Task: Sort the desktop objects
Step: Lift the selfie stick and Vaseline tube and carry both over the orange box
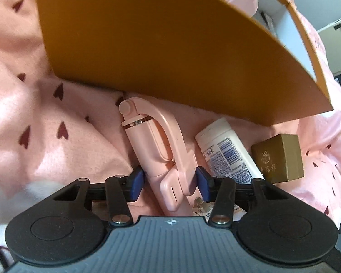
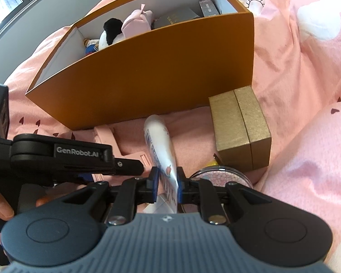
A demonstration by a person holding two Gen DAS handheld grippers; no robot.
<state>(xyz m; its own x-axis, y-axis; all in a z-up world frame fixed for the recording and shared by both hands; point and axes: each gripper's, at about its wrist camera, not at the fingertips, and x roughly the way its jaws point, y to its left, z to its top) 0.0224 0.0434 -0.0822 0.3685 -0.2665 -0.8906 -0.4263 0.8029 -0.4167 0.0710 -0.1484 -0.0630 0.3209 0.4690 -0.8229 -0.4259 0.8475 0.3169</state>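
Pink plastic folding phone stand [image 1: 158, 150] is lying on the pink heart-print bedding [image 1: 34, 125], with the left gripper [image 1: 169, 179] closing its blue pads on the stand's lower end. Beside it, the right gripper [image 2: 167, 183] is pinching a white squeeze tube [image 2: 160, 145]. A gold cardboard box [image 2: 241, 127] is sitting just right of the tube, and the tall orange storage box [image 2: 147, 79] is rising right behind all three.

Left gripper [image 1: 169, 179] and right gripper [image 2: 167, 182] fingers both clamped.
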